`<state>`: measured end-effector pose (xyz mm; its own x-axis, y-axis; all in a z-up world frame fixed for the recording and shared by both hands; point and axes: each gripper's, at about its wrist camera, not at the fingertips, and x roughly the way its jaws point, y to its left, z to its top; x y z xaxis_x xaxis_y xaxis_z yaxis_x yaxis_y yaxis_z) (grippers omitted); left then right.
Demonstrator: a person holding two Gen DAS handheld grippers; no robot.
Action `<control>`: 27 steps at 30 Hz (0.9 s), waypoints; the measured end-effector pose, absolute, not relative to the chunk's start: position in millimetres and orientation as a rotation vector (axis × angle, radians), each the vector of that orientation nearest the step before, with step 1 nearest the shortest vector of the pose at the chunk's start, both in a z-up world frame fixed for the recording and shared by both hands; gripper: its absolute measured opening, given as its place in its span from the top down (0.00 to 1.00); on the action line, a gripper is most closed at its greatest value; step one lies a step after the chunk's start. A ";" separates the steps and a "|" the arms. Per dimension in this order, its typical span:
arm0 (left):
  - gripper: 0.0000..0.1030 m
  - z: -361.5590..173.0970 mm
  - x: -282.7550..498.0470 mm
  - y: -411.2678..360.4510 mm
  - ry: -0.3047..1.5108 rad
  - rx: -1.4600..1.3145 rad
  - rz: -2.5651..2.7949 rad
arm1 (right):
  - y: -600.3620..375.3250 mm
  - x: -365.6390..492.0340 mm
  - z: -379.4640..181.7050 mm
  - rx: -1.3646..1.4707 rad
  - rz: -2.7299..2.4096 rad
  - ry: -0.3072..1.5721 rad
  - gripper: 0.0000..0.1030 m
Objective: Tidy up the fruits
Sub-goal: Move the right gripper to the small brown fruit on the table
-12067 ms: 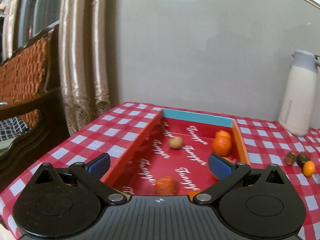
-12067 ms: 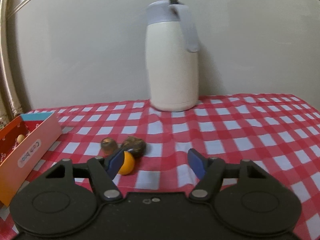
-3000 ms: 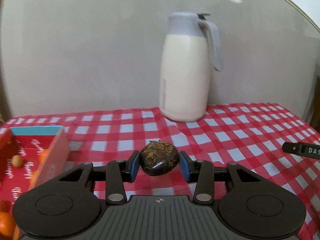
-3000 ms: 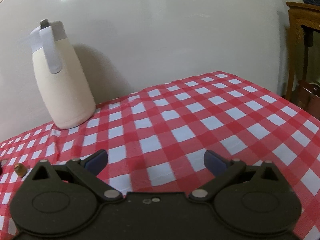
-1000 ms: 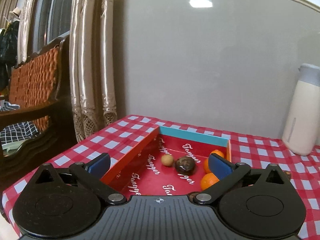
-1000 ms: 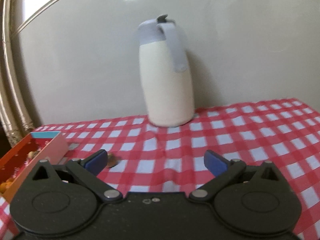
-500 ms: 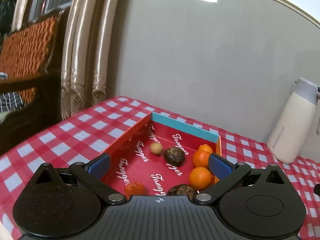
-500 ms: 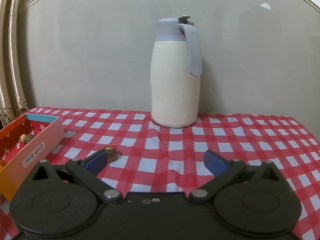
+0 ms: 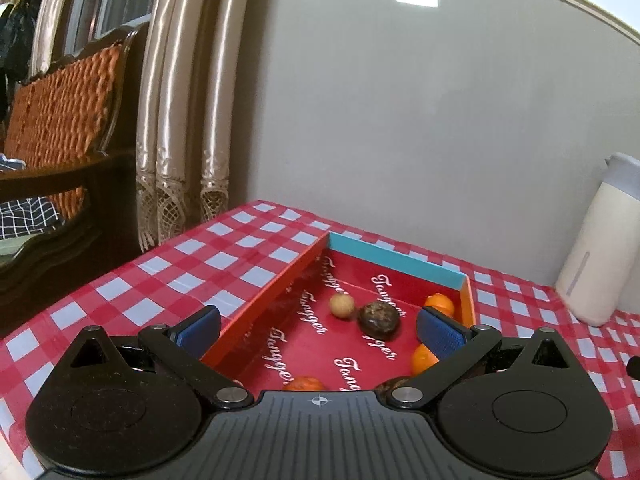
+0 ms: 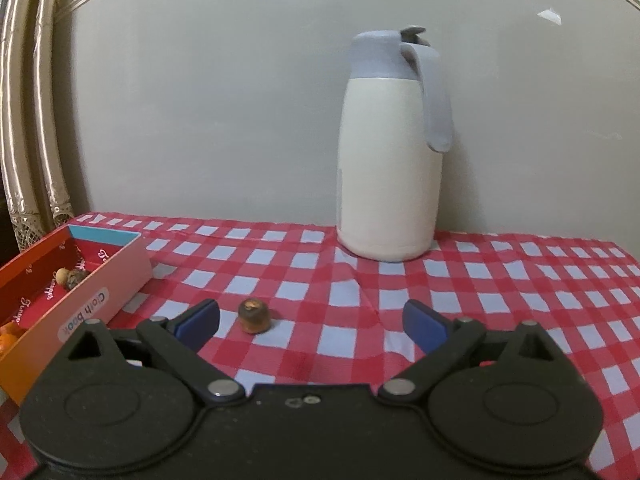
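Hovering with fingers wide and empty, the left gripper [image 9: 319, 328] overlooks the box [image 9: 396, 268] (right gripper [image 10: 311, 322] likewise wide) near 1 brown fruit [image 10: 254, 315].

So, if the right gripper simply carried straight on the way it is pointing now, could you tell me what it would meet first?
Probably the checked tablecloth, since the right gripper is open and angled slightly down; beyond that, the white jug. The small brown fruit sits left of centre, near the left finger, and might be missed.
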<state>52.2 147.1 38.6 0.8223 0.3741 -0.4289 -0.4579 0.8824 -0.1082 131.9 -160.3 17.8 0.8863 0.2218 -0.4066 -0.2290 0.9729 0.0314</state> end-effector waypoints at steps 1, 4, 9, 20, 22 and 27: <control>0.00 38.6 51.4 148.5 0.406 -0.212 0.449 | -158.1 133.1 16.9 -0.022 0.236 0.418 0.05; 0.00 38.0 49.1 152.7 0.390 -0.198 0.467 | -150.7 138.6 10.4 -0.037 0.233 0.425 0.05; 0.00 37.3 47.0 162.6 0.376 -0.170 0.492 | -138.2 152.7 -0.7 -0.036 0.276 0.460 0.08; 0.00 33.8 44.9 203.1 0.389 -0.156 0.579 | -107.6 178.7 -11.0 -0.060 0.305 0.514 0.26; 0.00 32.5 43.3 212.2 0.393 -0.169 0.591 | -105.4 182.4 -12.5 -0.061 0.303 0.520 0.29; 0.00 29.3 41.9 226.9 0.404 -0.177 0.618 | -103.3 194.0 -17.0 -0.052 0.297 0.552 0.41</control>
